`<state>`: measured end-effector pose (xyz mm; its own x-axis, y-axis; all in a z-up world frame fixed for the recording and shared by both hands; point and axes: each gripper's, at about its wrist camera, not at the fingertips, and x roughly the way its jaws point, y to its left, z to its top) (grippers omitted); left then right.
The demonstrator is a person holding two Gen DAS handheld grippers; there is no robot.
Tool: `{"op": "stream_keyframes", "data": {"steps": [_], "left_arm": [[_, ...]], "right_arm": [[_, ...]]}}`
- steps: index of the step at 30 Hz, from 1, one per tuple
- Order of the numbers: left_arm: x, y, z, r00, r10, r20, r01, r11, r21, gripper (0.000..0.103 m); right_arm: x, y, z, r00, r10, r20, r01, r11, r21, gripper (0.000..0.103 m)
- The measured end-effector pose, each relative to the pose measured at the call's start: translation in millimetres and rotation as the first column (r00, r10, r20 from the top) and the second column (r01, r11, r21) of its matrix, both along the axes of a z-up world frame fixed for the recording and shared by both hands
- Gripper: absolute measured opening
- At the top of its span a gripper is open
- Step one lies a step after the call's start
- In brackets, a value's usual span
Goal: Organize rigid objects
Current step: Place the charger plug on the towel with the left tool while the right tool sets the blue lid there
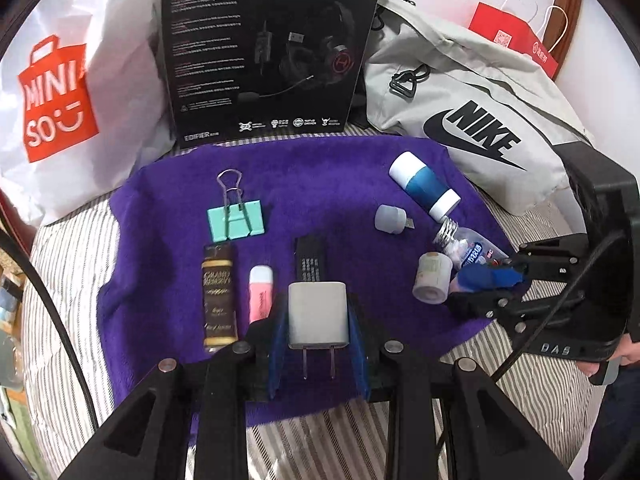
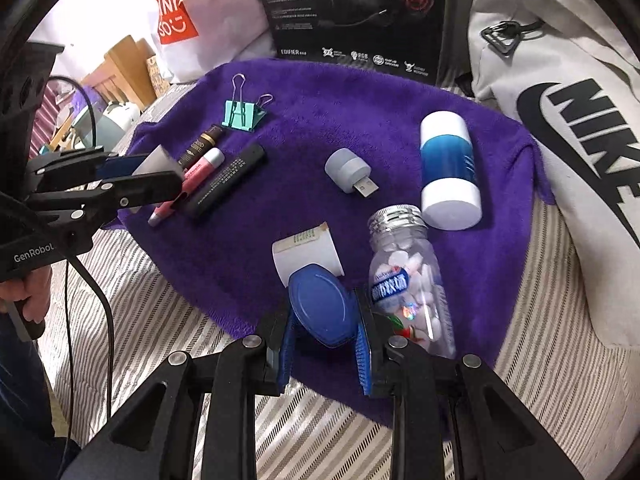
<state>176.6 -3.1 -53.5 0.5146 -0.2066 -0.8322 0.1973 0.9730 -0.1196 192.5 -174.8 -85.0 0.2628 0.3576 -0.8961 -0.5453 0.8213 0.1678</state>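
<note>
On a purple towel (image 1: 328, 184) (image 2: 360, 120) lie small items. My left gripper (image 1: 318, 320) is shut on a white plug charger (image 1: 318, 314) (image 2: 158, 162), prongs pointing back at the camera. My right gripper (image 2: 324, 320) (image 1: 486, 280) is shut on a blue oval case (image 2: 322, 304) at the towel's near right edge. Beside the case lie a clear mint bottle (image 2: 412, 276) (image 1: 468, 246) and a white roll (image 2: 306, 254) (image 1: 432, 278). In a row at left lie a brown tube (image 1: 218, 292), a pink lip balm (image 1: 261, 294) and a black bar (image 1: 310, 258).
A teal binder clip (image 1: 236, 222), a grey USB light (image 1: 388, 219) and a blue-and-white canister (image 1: 424, 184) lie farther back. Behind the towel stand a black headset box (image 1: 272, 48), a white shopping bag (image 1: 60, 100) and a grey backpack (image 1: 480, 120). Striped bedding (image 2: 160, 320) surrounds the towel.
</note>
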Motion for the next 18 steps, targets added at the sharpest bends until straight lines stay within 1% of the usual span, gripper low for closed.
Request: {"op": "stream_keyframes", "data": {"steps": [9, 12, 18], "left_arm": [[25.8, -15.1, -12.8, 0.999, -0.032, -0.022, 0.032, 0.999, 0.005, 0.027], [35.0, -18.4, -16.4, 0.999, -0.037, -0.026, 0.037, 0.999, -0.003, 0.027], [49.6, -31.8, -24.5, 0.997, -0.073, -0.039, 0.074, 0.997, 0.007, 0.027]], "right_arm": [[0.1, 4.4, -3.4, 0.999, 0.034, 0.025, -0.034, 0.999, -0.014, 0.026], [-0.8, 4.0, -3.3, 0.999, 0.043, 0.031, -0.042, 0.999, -0.012, 0.027], [3.4, 0.8, -3.4, 0.999, 0.045, 0.005, -0.045, 0.999, -0.003, 0.030]]}}
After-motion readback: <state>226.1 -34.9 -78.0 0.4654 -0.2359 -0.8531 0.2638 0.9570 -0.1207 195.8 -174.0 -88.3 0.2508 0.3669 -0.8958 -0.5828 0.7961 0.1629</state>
